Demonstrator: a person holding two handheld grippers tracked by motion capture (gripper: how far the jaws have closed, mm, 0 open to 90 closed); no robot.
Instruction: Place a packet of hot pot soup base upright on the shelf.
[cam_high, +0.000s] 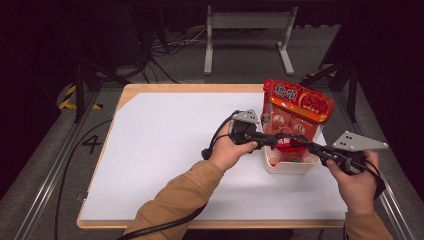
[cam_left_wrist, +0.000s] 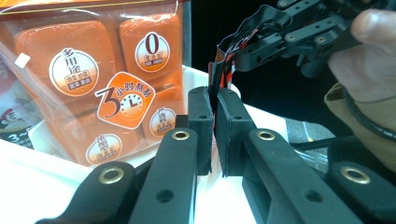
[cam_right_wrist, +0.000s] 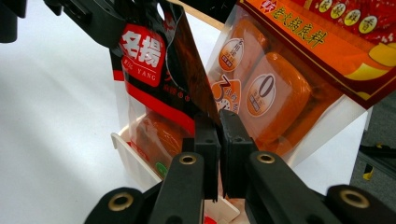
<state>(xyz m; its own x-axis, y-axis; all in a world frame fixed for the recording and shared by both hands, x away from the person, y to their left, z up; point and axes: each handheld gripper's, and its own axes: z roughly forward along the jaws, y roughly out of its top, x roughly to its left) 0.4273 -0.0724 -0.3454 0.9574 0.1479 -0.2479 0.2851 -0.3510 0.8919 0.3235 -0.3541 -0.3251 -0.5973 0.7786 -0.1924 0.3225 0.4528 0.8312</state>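
Red-and-black sachet (cam_right_wrist: 154, 70) stands in the white bin (cam_high: 290, 167) at the right side of the table (cam_high: 165, 150), just in front of the big orange soup-base bag (cam_high: 295, 112) that rises from the same bin. Both tools have it by its top edge: the left gripper (cam_left_wrist: 215, 105) is pinched shut on one corner, the right gripper (cam_right_wrist: 218, 122) clamped on the other. A person's hands hold the grippers from either side of the bin, tan sleeves (cam_high: 175, 200) down to the wrists.

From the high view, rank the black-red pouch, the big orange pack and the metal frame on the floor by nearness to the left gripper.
1. Black-red pouch: pinched in the left gripper.
2. Orange pack: standing just behind, in the white bin.
3. Metal frame: on the floor beyond the table's far edge.
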